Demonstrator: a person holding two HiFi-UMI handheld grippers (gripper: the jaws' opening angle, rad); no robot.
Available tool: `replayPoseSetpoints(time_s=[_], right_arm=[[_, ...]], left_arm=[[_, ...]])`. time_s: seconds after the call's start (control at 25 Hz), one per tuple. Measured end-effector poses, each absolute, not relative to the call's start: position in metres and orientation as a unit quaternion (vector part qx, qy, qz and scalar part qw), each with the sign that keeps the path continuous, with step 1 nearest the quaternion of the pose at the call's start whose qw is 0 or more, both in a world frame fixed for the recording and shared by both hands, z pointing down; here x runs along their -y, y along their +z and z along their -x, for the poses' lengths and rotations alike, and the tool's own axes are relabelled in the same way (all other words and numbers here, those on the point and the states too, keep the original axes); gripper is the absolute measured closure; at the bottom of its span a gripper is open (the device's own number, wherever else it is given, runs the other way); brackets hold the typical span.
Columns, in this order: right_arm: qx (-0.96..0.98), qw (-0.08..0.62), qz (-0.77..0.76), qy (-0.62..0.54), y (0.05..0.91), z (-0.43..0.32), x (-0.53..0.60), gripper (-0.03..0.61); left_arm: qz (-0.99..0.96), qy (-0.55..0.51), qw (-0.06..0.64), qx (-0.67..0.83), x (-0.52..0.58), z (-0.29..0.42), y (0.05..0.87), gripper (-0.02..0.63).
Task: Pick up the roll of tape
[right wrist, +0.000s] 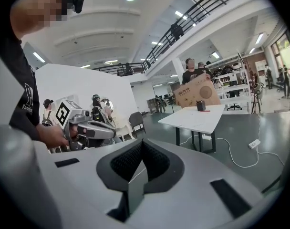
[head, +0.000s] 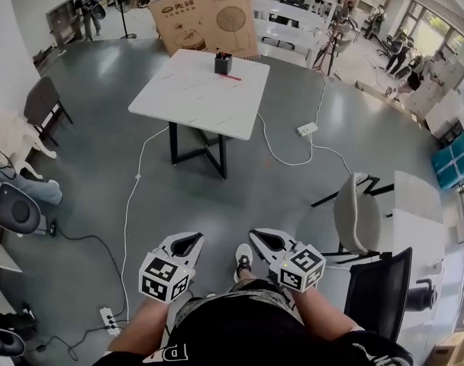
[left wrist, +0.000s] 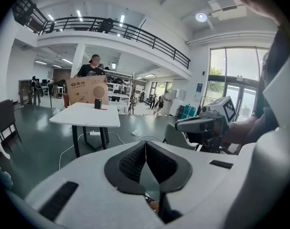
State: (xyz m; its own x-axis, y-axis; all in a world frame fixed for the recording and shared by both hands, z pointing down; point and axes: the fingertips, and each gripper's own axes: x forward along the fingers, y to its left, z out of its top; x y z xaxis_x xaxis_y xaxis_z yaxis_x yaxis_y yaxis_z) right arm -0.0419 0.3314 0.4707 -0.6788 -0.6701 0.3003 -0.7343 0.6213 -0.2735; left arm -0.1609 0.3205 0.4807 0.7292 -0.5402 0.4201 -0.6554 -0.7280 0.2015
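I cannot make out a roll of tape in any view. A white table stands several steps ahead, and on its far side are a small black holder and a thin red stick. My left gripper and right gripper are held low in front of me, side by side, far short of the table. In the left gripper view the left gripper has its dark pads together with nothing between them. The right gripper looks the same in its own view.
Behind the table a person holds up a big cardboard box. A white cable runs over the grey floor to a power strip. A pale chair and a black chair stand at my right, a dark chair far left.
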Motion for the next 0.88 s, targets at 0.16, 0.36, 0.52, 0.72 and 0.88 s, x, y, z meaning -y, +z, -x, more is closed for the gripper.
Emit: replayPoseSetpoints(time_s=[0.16, 0.36, 0.52, 0.72, 0.88], right_arm=[[0.901, 0.075, -0.387, 0.18, 0.459, 0.03, -0.284, 0.575], [0.908, 0.08, -0.374, 0.17, 0.45, 0.007, -0.233, 0.575], [0.909, 0.083, -0.369, 0.176, 0.453, -0.018, -0.196, 0.574], [0.91, 0.085, -0.365, 0.177, 0.456, -0.05, -0.161, 0.575], [0.911, 0.085, -0.361, 0.177, 0.461, -0.074, -0.135, 0.575]], left_arm=[[-0.911, 0.173, 0.167, 0.334, -0.28, 0.146, 0.474, 0.595], [-0.913, 0.168, 0.166, 0.334, -0.23, 0.113, 0.462, 0.595], [-0.909, 0.174, 0.166, 0.34, -0.194, 0.092, 0.464, 0.595], [-0.91, 0.178, 0.167, 0.336, -0.154, 0.052, 0.469, 0.595], [-0.916, 0.176, 0.16, 0.324, -0.125, 0.014, 0.469, 0.595]])
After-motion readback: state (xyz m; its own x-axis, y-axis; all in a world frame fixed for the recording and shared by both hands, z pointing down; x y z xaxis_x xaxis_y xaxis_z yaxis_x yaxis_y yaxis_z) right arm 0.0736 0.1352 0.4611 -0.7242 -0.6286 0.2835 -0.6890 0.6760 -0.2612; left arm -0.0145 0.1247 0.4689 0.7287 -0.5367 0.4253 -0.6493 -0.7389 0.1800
